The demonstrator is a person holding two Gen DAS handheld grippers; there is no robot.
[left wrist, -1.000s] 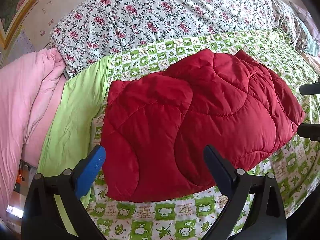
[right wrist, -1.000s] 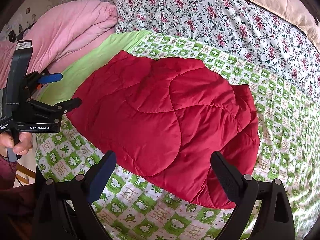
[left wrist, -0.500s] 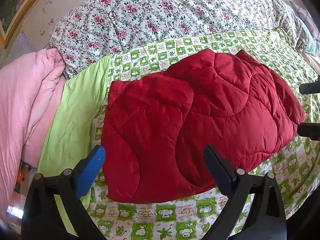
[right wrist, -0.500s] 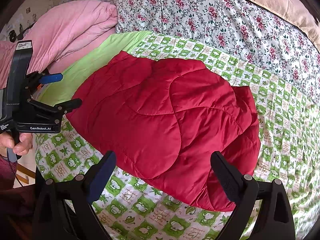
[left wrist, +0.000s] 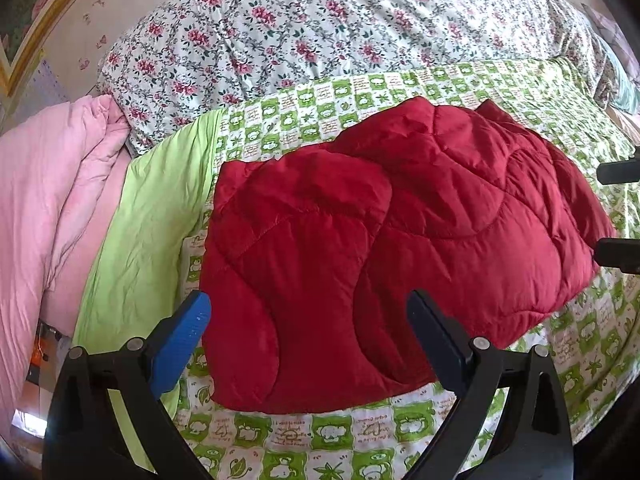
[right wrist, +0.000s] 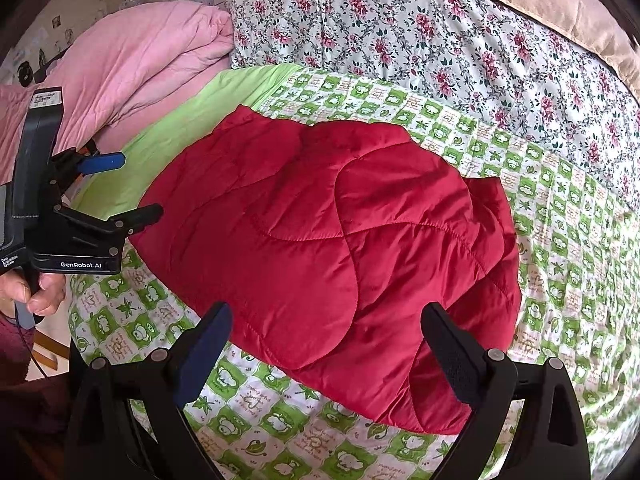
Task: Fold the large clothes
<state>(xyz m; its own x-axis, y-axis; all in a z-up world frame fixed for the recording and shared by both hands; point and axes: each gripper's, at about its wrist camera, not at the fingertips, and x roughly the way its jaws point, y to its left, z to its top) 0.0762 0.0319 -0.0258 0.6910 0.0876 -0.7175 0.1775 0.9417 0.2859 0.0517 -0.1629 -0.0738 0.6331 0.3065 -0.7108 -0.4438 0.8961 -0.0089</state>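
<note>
Red quilted jacket (left wrist: 392,248): puffy, smooth sheen, curved stitch lines; folded into a compact, roughly rectangular bundle; lies on the bed, on the green-and-white checked sheet (left wrist: 328,444) printed with small cartoon figures. Left hand-held gripper (left wrist: 308,332): fingers spread wide, holding nothing, poised over the jacket's near edge. Right hand-held gripper (right wrist: 332,344): likewise spread and unloaded, near the bundle's near edge. Floral quilt (right wrist: 420,32) beyond the jacket; crumpled pink duvet (right wrist: 132,64) and plain lime-green sheet (left wrist: 140,240) to the left.
</note>
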